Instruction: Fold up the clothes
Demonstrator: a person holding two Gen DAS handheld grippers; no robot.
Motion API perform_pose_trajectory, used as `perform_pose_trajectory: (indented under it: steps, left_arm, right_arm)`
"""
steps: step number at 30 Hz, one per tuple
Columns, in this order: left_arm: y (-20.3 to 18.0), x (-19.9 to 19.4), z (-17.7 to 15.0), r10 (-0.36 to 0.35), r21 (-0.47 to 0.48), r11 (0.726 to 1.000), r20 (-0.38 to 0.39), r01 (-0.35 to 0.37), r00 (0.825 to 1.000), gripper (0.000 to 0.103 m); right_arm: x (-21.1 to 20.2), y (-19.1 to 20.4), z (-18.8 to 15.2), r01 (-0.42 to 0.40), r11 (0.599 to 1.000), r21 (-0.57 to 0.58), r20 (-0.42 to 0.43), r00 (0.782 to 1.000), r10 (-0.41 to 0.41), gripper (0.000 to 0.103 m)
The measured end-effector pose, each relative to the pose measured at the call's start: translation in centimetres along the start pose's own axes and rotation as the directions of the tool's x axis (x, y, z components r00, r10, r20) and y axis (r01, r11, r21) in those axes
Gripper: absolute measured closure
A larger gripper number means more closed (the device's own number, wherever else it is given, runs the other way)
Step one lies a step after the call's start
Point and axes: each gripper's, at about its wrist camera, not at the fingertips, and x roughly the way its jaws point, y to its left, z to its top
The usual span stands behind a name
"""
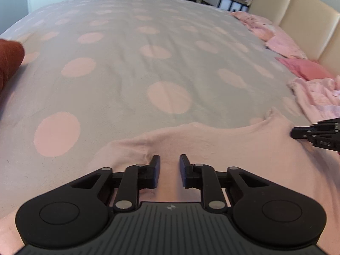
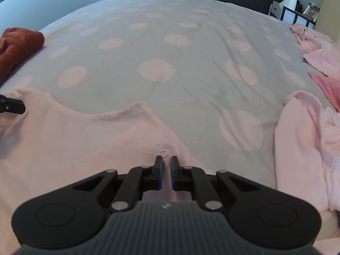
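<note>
A pale pink fleece top (image 1: 212, 144) lies flat on the bed, neckline away from me. My left gripper (image 1: 170, 159) is down on one shoulder; its jaws stand a finger's width apart, with pink cloth showing in the gap and a small pucker beside one fingertip. In the right wrist view, my right gripper (image 2: 167, 159) sits at the other shoulder of the top (image 2: 74, 148), jaws nearly together and pinching a ridge of the cloth. Each gripper shows at the other view's edge: the right gripper (image 1: 297, 132) and the left gripper (image 2: 21, 107).
The bedspread (image 1: 127, 74) is grey with big pink dots. A rust-red cloth (image 2: 19, 42) lies at the far left. Crumpled pink clothes (image 2: 303, 144) and a darker pink piece (image 1: 306, 68) pile up on the right, by a beige headboard (image 1: 297, 14).
</note>
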Motion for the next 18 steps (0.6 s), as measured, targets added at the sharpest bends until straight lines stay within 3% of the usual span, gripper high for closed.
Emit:
perform_pose_trajectory:
  steps: [4,11,13,15,18]
  left_arm:
    - [0.5,1.0,0.4,-0.002,0.002,1.000,0.013,0.002,1.000,0.090]
    - [0.9,1.7,1.0,-0.012,-0.024,1.000,0.029,0.012,1.000,0.093]
    - [1.0,0.8,1.0,-0.024,-0.036,0.999,0.055,0.026,0.998,0.093]
    - [0.9,-1.1,0.8,-0.022,-0.027,0.999,0.092,0.025,0.996,0.090]
    - [0.6,-4.7,0.1,-0.014,0.006,1.000,0.134,0.013,0.991,0.085]
  right_arm:
    - [1.7,-0.2,1.0,0.015,1.000,-0.004,-0.001,1.000,-0.015,0.101]
    - [3.2,-0.8,2.4,0.062,0.998,0.022,0.007,0.998,-0.062,0.102]
    - [2.6,-0.9,2.8,0.070,0.997,0.030,0.012,0.997,-0.071,0.102]
    - [1.5,-1.0,3.1,0.078,0.996,0.041,0.025,0.997,-0.079,0.092]
    - [-1.6,-1.4,2.7,0.077,0.996,0.044,0.052,0.995,-0.079,0.091]
